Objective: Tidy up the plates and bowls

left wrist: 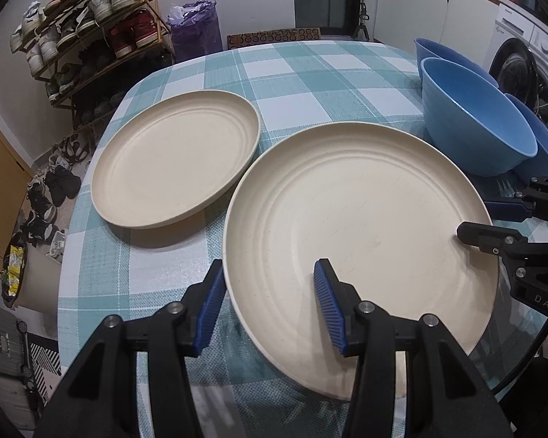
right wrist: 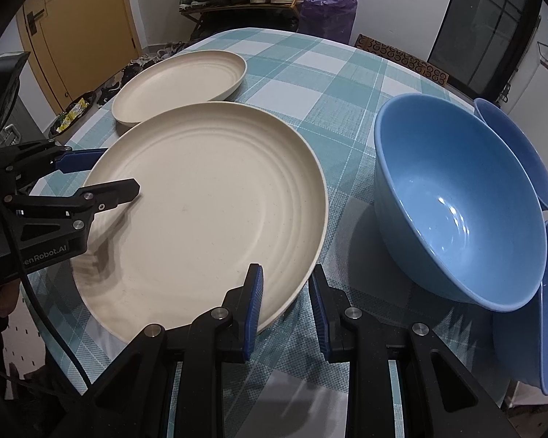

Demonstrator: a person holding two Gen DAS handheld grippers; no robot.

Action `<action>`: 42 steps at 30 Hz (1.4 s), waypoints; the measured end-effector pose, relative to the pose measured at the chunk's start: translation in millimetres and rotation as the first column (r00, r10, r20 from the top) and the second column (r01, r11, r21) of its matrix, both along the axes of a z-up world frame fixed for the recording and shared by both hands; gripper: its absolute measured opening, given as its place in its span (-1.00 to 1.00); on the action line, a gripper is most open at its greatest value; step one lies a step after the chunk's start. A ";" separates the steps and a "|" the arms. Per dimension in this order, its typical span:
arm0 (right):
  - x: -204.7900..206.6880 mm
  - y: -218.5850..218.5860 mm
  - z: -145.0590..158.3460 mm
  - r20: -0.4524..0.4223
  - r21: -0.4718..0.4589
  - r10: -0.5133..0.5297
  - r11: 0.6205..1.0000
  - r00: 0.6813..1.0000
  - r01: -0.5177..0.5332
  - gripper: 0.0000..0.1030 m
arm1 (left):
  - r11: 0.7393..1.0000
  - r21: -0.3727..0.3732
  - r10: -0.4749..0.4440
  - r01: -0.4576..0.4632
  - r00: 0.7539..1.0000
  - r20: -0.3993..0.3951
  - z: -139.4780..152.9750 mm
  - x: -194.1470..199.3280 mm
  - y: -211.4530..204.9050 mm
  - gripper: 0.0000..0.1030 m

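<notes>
On the checked table [left wrist: 292,69] [right wrist: 310,73] a large plate [left wrist: 361,226] [right wrist: 208,200], cream with ridged rings, lies nearest to both cameras. In the left wrist view the left hand-held gripper [left wrist: 270,266] [right wrist: 118,168] comes in at the plate's 7 o'clock edge with its jaws apart. One blue pad sits outside the rim over the cloth and the other hangs over the plate's inner surface, so the rim runs between them with a clear gap on either side. The right hand-held gripper [right wrist: 286,270] [left wrist: 475,217] meets the same plate at its 3 o'clock edge in that view. In its own camera it is at the plate's 5 o'clock edge. Its jaws are drawn close together and clamp the rim, one finger above the plate's inside and one outside it. A small plate [left wrist: 175,160] [right wrist: 179,80] of the same cream colour lies flat at 10 o'clock from the large plate, just beside it. I cannot tell whether the two rims touch. At 2 o'clock from the large plate in the left wrist view stands a blue bowl [left wrist: 475,120] [right wrist: 456,200], upright and empty. Two more blue bowls [left wrist: 442,51] [right wrist: 518,146] crowd against its far and right sides, both tipped. Beyond the table, a shoe rack [left wrist: 91,18] stands at 10 o'clock and a washing machine [left wrist: 522,65] at 2 o'clock in the left wrist view.
</notes>
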State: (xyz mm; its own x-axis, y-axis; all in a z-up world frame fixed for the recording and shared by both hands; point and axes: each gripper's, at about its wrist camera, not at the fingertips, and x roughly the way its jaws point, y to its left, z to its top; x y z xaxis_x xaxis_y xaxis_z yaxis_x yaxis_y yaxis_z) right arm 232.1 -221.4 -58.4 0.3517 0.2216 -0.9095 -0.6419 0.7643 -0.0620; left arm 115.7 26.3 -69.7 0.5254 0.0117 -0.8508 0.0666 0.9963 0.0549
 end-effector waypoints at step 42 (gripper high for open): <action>-6.0 -5.5 -1.6 0.009 0.024 -0.018 1.000 1.000 0.018 0.00 | 0.997 -0.078 -0.007 0.006 1.000 -0.014 1.6 0.5 6.2 0.44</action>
